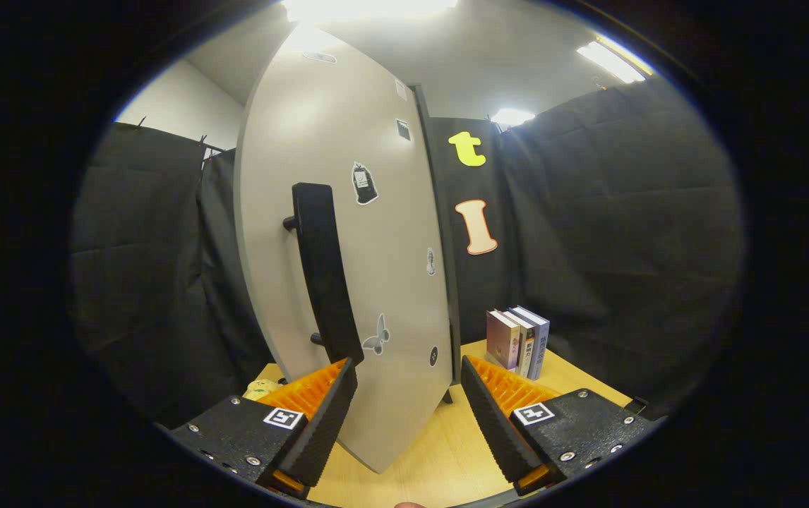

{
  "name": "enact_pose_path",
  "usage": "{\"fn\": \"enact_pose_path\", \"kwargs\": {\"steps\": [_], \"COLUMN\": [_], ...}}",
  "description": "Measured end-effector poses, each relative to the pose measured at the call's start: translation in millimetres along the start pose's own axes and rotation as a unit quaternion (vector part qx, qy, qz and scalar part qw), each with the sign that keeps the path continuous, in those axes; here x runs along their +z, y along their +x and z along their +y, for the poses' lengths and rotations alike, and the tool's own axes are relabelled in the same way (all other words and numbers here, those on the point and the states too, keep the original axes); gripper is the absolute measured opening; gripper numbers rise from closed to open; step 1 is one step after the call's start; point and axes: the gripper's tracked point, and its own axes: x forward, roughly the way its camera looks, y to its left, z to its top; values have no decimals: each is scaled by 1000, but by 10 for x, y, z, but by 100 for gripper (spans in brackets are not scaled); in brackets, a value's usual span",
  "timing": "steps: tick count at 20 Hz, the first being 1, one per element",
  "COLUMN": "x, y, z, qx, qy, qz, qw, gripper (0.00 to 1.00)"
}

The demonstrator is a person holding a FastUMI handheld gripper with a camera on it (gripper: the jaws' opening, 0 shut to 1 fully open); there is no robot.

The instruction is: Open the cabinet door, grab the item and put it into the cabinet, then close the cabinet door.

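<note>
The gripper [408, 402] is spread, empty, astride the cabinet door [348, 233]; it should clamp the handle [323, 271] (just ahead) squarely before pulling.

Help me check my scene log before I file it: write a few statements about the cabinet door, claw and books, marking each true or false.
1. The claw is open, its fingers either side of the grey cabinet door's lower edge. True.
2. The long black door handle is clamped between the fingers. False: it stands just above the left finger, ungripped.
3. Three upright books stand on the light wooden table. True.
4. The books lie flat in a stack. False: they stand upright.
</note>
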Motion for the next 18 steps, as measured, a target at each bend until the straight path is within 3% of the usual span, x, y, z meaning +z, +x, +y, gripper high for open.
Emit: {"fn": "enact_pose_path", "kwargs": {"steps": [2, 6, 14, 18], "x": [-100, -158, -38, -20], "y": [21, 29, -12, 29], "z": [91, 394, 494, 575], "qx": [-14, 4, 30, 41], "qy": [-1, 27, -18, -10], "qz": [12, 12, -2, -4], "qw": [1000, 1000, 999, 999], "gripper": [93, 93, 93, 93]}}
